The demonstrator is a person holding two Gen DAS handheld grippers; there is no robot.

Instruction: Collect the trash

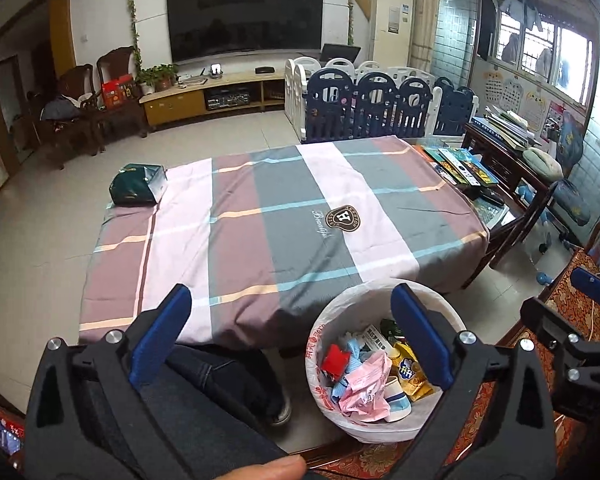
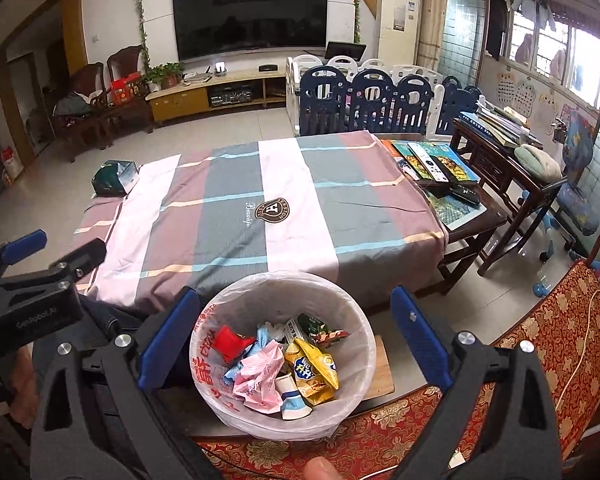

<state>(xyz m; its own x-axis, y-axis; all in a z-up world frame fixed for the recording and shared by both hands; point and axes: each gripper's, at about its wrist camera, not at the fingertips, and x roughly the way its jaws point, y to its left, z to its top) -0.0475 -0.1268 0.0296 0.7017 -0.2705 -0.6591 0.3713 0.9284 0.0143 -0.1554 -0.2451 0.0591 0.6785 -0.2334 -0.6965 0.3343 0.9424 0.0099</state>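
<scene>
A white trash bin (image 1: pixel 342 308) lined with a plastic bag stands on the floor in front of the table; it also shows in the right wrist view (image 2: pixel 276 284). It holds wrappers: pink (image 2: pixel 260 376), yellow (image 2: pixel 312 368), red (image 2: pixel 228 342). My left gripper (image 1: pixel 290 334) is open and empty, held above the bin's left side and my leg. My right gripper (image 2: pixel 296 338) is open and empty, directly over the bin. A dark green bag (image 1: pixel 138 184) lies on the far left corner of the striped tablecloth (image 1: pixel 260 216); it also shows in the right wrist view (image 2: pixel 114 178).
Books and remote controls (image 2: pixel 436 164) lie on the table's right end. A dark wooden side table (image 2: pixel 500 152) with stacked books stands at right. A red patterned sofa cushion (image 2: pixel 540 340) is near me. A playpen fence (image 1: pixel 380 100) and TV stand (image 1: pixel 212 92) are beyond.
</scene>
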